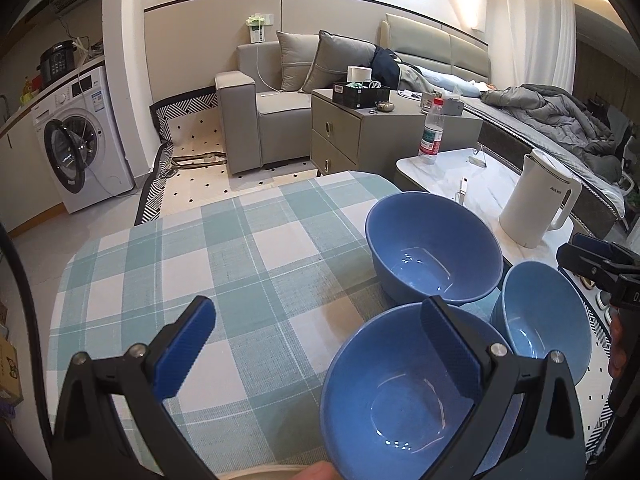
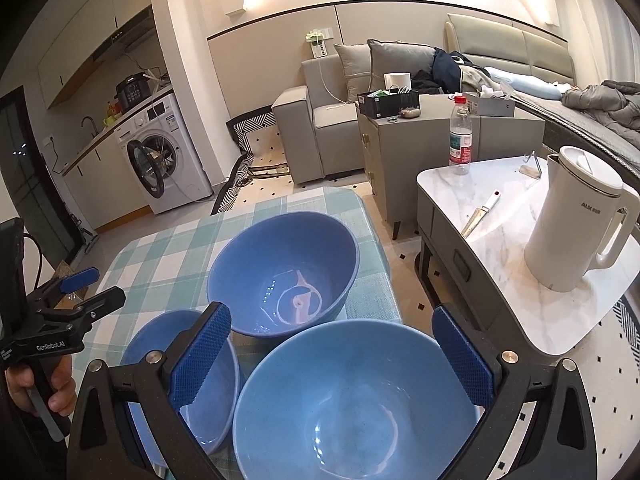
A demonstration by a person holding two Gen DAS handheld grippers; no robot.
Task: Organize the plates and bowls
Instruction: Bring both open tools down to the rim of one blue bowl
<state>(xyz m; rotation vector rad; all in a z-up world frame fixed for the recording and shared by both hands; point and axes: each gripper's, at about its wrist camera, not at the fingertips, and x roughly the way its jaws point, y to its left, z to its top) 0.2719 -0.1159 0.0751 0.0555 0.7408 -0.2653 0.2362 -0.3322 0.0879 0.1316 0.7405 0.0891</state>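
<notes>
Three blue bowls stand close together on the checked tablecloth (image 1: 248,248), all upright and empty. My left gripper (image 1: 320,312) is open over the cloth. Its right finger (image 1: 452,352) overlaps the near bowl (image 1: 400,400), and nothing is between the pads. The far bowl (image 1: 434,248) and the right bowl (image 1: 544,320) sit beyond it. My right gripper (image 2: 332,320) is open above the nearest bowl (image 2: 352,400), with the far bowl (image 2: 284,272) ahead. Its left finger partly hides the left bowl (image 2: 192,380). The left gripper (image 2: 100,286) shows at the left edge, held by a hand.
A marble side table (image 2: 480,208) stands right of the table, carrying a white kettle (image 2: 576,232), a water bottle (image 2: 460,140) and a knife (image 2: 480,210). Beyond are a grey cabinet (image 1: 360,132), a sofa (image 1: 260,112) and a washing machine (image 1: 80,144).
</notes>
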